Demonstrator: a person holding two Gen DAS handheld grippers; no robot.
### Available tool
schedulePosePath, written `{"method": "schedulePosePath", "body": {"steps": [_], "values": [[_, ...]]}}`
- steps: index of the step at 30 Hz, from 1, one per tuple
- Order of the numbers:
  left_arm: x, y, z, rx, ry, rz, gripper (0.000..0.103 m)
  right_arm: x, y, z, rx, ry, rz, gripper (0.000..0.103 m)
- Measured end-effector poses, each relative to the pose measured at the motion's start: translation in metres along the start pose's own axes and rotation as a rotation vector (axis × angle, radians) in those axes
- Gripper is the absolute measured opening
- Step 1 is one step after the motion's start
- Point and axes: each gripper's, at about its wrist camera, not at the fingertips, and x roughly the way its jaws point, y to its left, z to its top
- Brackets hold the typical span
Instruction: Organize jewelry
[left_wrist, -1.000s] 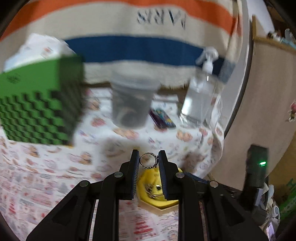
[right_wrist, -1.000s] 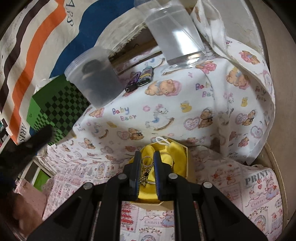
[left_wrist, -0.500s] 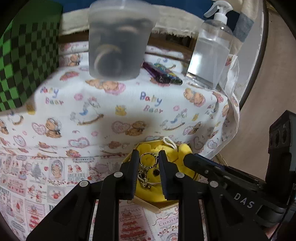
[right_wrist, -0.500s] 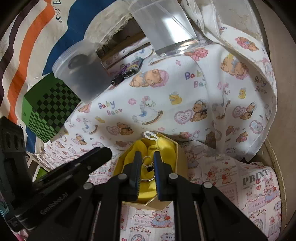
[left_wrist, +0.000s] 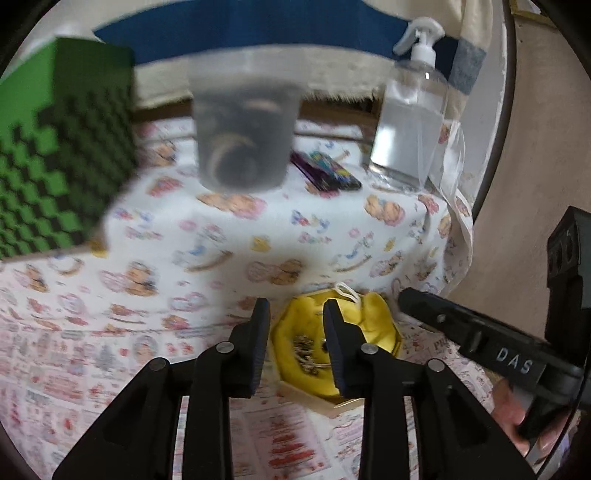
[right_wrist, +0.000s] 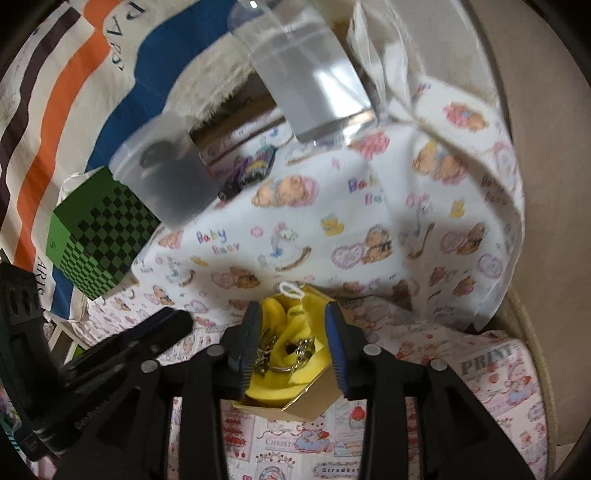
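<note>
In the left wrist view, the left gripper (left_wrist: 295, 325) is seen at the bottom centre of the frame. Its jaws have just been opening and now stand apart; nothing is pressed between them. Behind the gap, a small box (left_wrist: 317, 397) with a yellow cloth lining (left_wrist: 373, 325) is seen on the printed tablecloth (left_wrist: 221, 236). The jewelry (left_wrist: 308, 350), a small heap of metal rings and chains, lies inside the box on the yellow cloth. At the right edge of this frame the right gripper (left_wrist: 402, 297) is seen from the side, with its tip just beside the box.

In the right wrist view, the right gripper (right_wrist: 293, 325) is placed at the lower centre of the frame, over the same box (right_wrist: 306, 400). Its jaws also have just been opening and are released; the jewelry (right_wrist: 286, 352) is seen between them, lying in the yellow lining (right_wrist: 273, 310), and the pads do not press on it. The left gripper (right_wrist: 177, 319) is seen in the lower left of this frame.

Further back on the tablecloth (right_wrist: 369, 221), a cloudy plastic cup (left_wrist: 242, 136) is seen in the upper centre of the left wrist view, a spray bottle (left_wrist: 410, 114) in the upper right, and a green checkered box (left_wrist: 55, 147) in the upper left. A small dark object (left_wrist: 325, 171) lies between the cup and the bottle; what it is cannot be told. The left wrist picture is blurred.
</note>
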Motion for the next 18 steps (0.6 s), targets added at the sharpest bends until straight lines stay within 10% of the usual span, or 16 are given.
{"method": "schedulePosePath", "body": {"steps": [18], "values": [[-0.163,0.054,-0.029,0.027,-0.309,0.188,0.063,-0.067,0.104,-0.023,-0.327,-0.226,-0.055,0.085]]}}
